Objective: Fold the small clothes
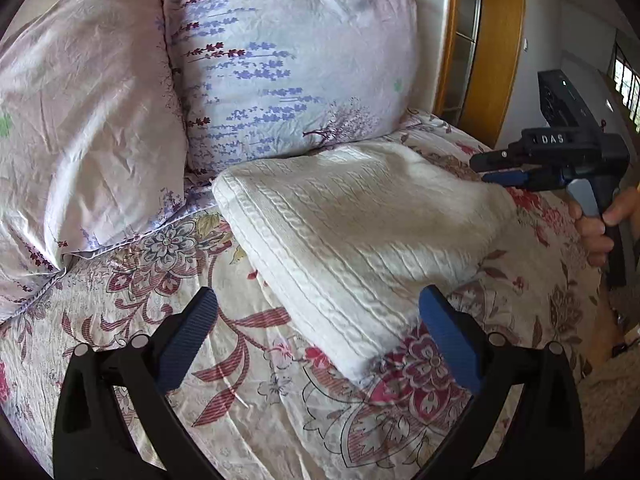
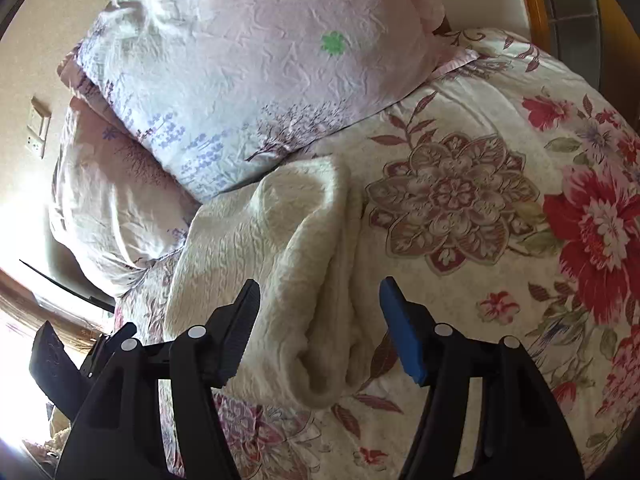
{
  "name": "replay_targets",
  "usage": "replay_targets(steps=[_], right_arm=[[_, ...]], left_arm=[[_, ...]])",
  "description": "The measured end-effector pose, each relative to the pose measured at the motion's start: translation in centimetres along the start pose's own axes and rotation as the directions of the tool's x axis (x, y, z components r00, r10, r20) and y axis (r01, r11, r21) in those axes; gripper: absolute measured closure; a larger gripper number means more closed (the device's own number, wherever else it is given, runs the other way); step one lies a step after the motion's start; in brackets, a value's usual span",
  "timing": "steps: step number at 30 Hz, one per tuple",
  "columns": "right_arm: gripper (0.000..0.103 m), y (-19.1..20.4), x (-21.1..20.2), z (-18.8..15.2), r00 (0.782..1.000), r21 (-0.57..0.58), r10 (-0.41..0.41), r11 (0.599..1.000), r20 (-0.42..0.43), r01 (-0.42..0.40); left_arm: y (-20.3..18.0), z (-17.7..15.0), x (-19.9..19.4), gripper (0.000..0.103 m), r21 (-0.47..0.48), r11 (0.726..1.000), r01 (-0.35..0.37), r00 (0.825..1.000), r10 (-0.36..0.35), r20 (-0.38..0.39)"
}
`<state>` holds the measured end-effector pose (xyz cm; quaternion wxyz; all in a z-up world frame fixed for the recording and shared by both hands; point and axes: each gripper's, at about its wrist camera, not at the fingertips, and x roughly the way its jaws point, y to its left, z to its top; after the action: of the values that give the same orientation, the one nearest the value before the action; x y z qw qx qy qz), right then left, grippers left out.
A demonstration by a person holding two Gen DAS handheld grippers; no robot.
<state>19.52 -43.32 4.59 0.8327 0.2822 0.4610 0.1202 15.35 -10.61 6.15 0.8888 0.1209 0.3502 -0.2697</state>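
Note:
A cream knitted garment (image 1: 352, 232) lies folded on the floral bedspread (image 1: 256, 392), its far edge against the pillows. My left gripper (image 1: 318, 300) is open, its jaws either side of the garment's near corner, a little above it. In the left wrist view the right gripper (image 1: 486, 168) shows from the side at the garment's right edge. In the right wrist view the right gripper (image 2: 318, 288) is open and empty over the garment's (image 2: 288, 264) folded end, where layered edges show. The left gripper's body shows at the lower left of that view.
Two large pillows (image 1: 280, 60) with lavender print lean at the head of the bed, the second to the left (image 1: 80, 120). A wooden door frame (image 1: 496, 40) stands beyond the bed's right side. The bedspread (image 2: 500, 208) stretches to the right of the garment.

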Motion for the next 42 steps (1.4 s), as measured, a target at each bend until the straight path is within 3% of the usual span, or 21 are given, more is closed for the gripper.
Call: replay_targets(steps=[4,10,15,18,19,20,23,26,30,37,39,42], right_arm=[[0.05,0.1,0.4,-1.4,0.999,0.006,0.033,0.999,-0.039,-0.033],[0.055,0.2,1.0,-2.5,0.997,0.015,0.035,0.999,-0.067,-0.035],[0.064,-0.1,1.2,-2.8,0.997,0.024,0.038,0.999,-0.067,-0.037],[0.068,-0.1,1.3,-2.7,0.997,0.021,0.041,0.999,-0.064,-0.04],[0.073,0.0,1.3,-2.7,0.997,0.017,0.044,0.999,-0.063,-0.043],[0.086,0.2,1.3,-2.7,0.997,0.008,0.048,0.999,-0.062,-0.047],[0.09,0.9,0.3,-2.6,0.999,-0.034,0.034,0.999,0.004,-0.034],[0.091,0.7,-0.3,-2.6,0.999,-0.027,0.004,1.0,0.032,-0.003],[0.091,-1.0,1.5,-3.6,0.998,0.018,-0.052,0.998,-0.035,0.053],[0.09,-2.3,2.3,-4.2,0.999,0.06,-0.02,0.998,-0.05,0.023],[0.086,-2.6,1.9,-4.0,0.999,0.084,0.017,0.996,-0.05,-0.013],[0.061,-2.9,0.4,-2.9,0.999,0.113,0.038,0.993,-0.014,-0.036]], left_arm=[[-2.0,-1.2,0.5,0.002,0.082,0.996,-0.025,1.0,0.026,-0.017],[-4.0,-1.8,2.7,0.002,0.196,0.97,-0.141,0.988,0.152,-0.038],[-1.3,-1.8,4.0,0.003,0.097,0.966,-0.24,0.963,0.249,-0.101],[0.4,-1.9,3.8,0.003,0.0,0.974,-0.228,0.967,0.226,-0.119],[0.7,-1.9,3.7,0.004,-0.019,0.973,-0.232,0.966,0.228,-0.12],[0.9,-2.0,3.6,0.004,-0.032,0.972,-0.234,0.966,0.229,-0.118],[1.4,-2.2,3.2,0.004,-0.076,0.969,-0.235,0.967,0.226,-0.115],[2.0,-2.5,2.9,0.004,-0.127,0.969,-0.211,0.973,0.196,-0.122],[2.2,-2.9,3.5,0.004,-0.151,0.969,-0.195,0.973,0.172,-0.157],[3.1,-3.8,4.4,0.003,-0.204,0.965,-0.166,0.972,0.125,-0.201],[2.9,-3.6,3.7,0.003,-0.172,0.974,-0.146,0.977,0.114,-0.183],[3.4,-3.5,1.3,0.003,-0.168,0.983,-0.07,0.991,0.05,-0.122]])
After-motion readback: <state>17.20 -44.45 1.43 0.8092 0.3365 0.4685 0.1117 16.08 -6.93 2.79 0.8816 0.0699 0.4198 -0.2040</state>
